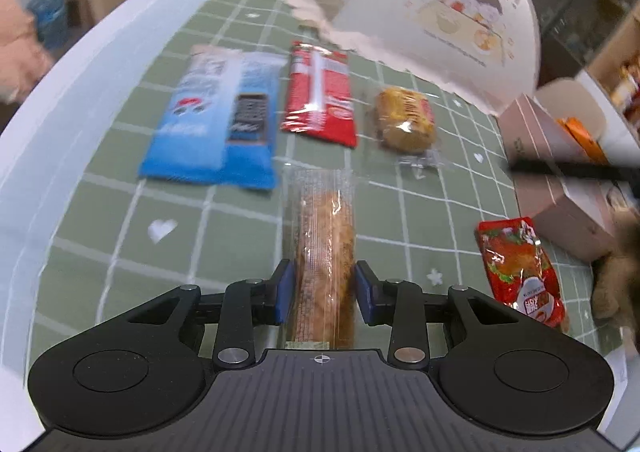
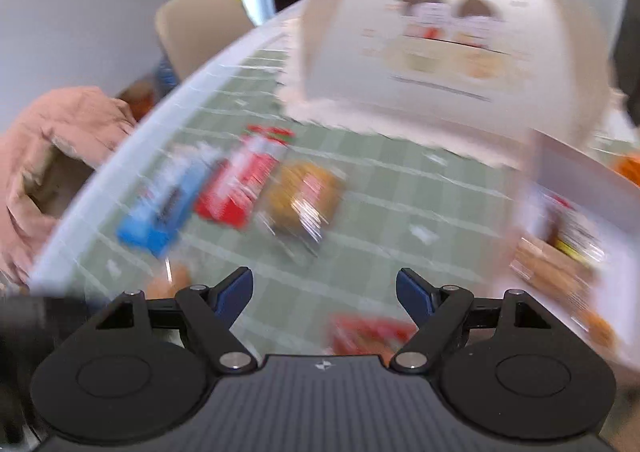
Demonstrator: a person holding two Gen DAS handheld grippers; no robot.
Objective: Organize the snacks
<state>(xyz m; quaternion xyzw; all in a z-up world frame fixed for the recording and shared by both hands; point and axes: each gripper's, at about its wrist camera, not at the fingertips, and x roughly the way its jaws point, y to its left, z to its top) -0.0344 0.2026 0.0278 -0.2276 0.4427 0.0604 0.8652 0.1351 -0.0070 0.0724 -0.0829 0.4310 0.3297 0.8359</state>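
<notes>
My left gripper (image 1: 324, 278) has its blue pads on both sides of a long brown bar in clear wrap (image 1: 326, 248) lying on the green checked cloth (image 1: 120, 212); the pads touch or nearly touch the wrapper. Beyond it lie a blue cookie pack (image 1: 216, 120), a red packet (image 1: 320, 92) and a yellow wrapped cake (image 1: 406, 120). A red sauce packet (image 1: 520, 268) lies to the right. My right gripper (image 2: 324, 286) is open and empty above the cloth; its view is blurred. A red packet (image 2: 368, 332) lies just under it.
A torn cream box with a cartoon print (image 1: 448, 12) stands at the back; it also shows in the right wrist view (image 2: 440, 36). A pink open box (image 1: 560, 156) holding orange packets stands at the right. The white table rim (image 1: 60, 124) curves along the left.
</notes>
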